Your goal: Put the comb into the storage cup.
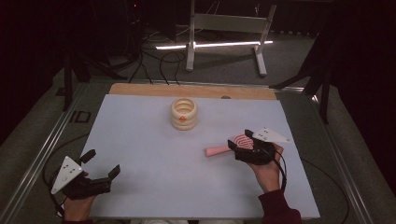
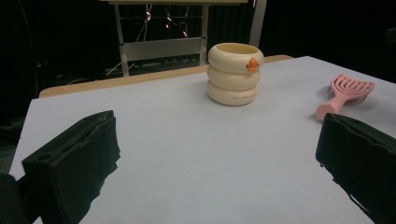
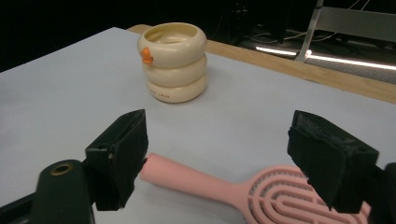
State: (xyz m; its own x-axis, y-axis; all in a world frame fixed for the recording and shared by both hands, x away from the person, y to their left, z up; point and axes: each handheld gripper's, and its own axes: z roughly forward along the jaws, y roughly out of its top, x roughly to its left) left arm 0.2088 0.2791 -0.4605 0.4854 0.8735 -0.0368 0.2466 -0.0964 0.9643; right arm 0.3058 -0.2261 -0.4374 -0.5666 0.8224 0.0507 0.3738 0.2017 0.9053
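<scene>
A pink hairbrush [image 1: 218,150] lies flat on the white table top [image 1: 149,154] at the right, with its handle pointing left. My right gripper [image 1: 239,139] stands open over the brush head. In the right gripper view the brush [image 3: 224,184] lies low between the two spread jaws, untouched. A cream ribbed holder [image 1: 184,113] with an orange knob stands upright at the far middle, also seen as the holder [image 3: 173,60] and the holder [image 2: 235,74]. My left gripper [image 1: 102,163] rests open at the near left with nothing in it. Its view shows the brush [image 2: 345,92] far right.
A wooden strip [image 1: 191,90] runs along the table's far edge. Beyond it a white metal frame [image 1: 226,23], cables and a bright light strip [image 1: 210,45] lie on the dark floor. Metal rails [image 1: 39,158] flank the table.
</scene>
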